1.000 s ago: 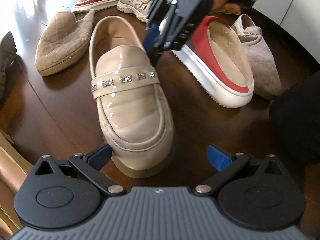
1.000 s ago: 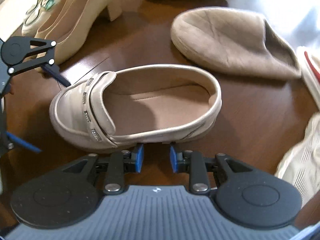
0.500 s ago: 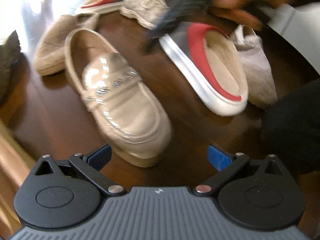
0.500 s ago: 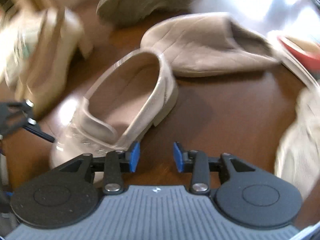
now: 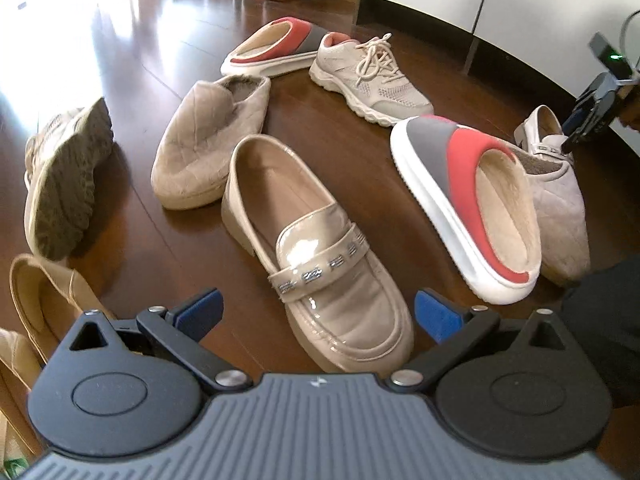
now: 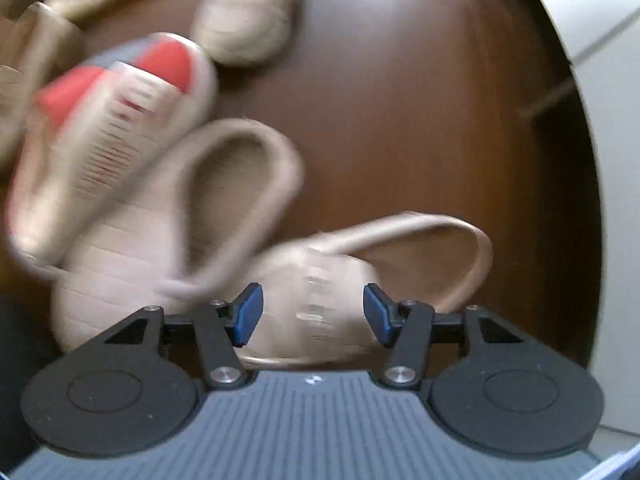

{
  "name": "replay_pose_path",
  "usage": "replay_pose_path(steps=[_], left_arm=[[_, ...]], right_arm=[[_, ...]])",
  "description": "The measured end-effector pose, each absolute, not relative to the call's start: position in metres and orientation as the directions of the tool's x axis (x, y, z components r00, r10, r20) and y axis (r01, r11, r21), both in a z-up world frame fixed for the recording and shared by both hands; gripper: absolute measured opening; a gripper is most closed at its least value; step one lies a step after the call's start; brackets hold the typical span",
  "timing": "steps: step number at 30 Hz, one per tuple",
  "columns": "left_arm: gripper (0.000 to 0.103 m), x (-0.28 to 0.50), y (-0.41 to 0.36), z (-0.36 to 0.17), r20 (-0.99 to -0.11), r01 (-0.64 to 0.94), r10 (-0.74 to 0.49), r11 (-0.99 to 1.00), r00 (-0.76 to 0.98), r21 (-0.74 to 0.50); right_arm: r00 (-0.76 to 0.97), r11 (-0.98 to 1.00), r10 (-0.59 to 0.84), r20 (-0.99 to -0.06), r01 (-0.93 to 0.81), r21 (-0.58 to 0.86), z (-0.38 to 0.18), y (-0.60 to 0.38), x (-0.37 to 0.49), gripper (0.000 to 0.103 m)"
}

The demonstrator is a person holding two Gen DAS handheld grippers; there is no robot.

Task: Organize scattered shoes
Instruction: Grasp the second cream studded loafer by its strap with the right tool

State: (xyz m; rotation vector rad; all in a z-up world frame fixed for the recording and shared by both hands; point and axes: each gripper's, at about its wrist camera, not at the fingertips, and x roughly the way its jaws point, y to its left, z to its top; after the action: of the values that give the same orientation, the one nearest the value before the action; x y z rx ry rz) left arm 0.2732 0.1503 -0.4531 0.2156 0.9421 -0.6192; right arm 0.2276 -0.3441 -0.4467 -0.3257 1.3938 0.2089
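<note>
Blue pads of my left gripper [image 5: 318,314] stand wide apart, holding nothing, above the glossy beige loafer [image 5: 316,248] on the wooden floor [image 5: 160,60]. My right gripper [image 6: 312,314] is opening, its pads clear of the blurred matching loafer [image 6: 360,276] below them, beside a quilted slipper [image 6: 180,220].

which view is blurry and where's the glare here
Right wrist view: heavy motion smear over the red-and-grey slipper and beige loafer. Left wrist view: sharp, with blown-out window glare on the wooden floor, a highlight on the glossy loafer, and fisheye bending at the edges.
</note>
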Motion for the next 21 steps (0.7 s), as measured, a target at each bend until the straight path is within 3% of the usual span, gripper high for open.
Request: replay_pose_path(steps=[2, 6, 10, 14, 21], left_arm=[[0.103, 0.269, 0.147, -0.448, -0.811, 0.585, -0.399, 0.806, 0.428, -0.088], [0.103, 0.258, 0.141, -0.44, -0.818, 0.583, -0.394, 0.808, 0.42, -0.09], [0.103, 0.248, 0.137, -0.439, -0.826, 0.58, -0.395, 0.808, 0.402, -0.104], [0.103, 0.244, 0.135, -0.442, -0.828, 0.581, -0.394, 0.807, 0.399, -0.105], [0.103, 0.245, 0.141, -0.443, -0.811, 0.562, -0.4, 0.82, 0.427, -0.109]], right_arm=[[0.128, 0.93, 0.01, -0.992, -0.366, -0.038, -0.461, -0.351, 0.239, 0.06], [-0.016, 0.897, 0.069, -0.998, -0.437, 0.068, -0.49, -0.357, 0.254, 0.057], [-0.072, 0.914, 0.128, -0.989, -0.379, 0.145, -0.492, -0.366, 0.254, 0.017], [-0.025, 0.923, 0.094, -0.995, -0.373, 0.097, -0.471, -0.366, 0.236, 0.012], [0.127, 0.928, 0.062, -0.99, -0.373, 0.01, -0.403, -0.356, 0.237, 0.01]])
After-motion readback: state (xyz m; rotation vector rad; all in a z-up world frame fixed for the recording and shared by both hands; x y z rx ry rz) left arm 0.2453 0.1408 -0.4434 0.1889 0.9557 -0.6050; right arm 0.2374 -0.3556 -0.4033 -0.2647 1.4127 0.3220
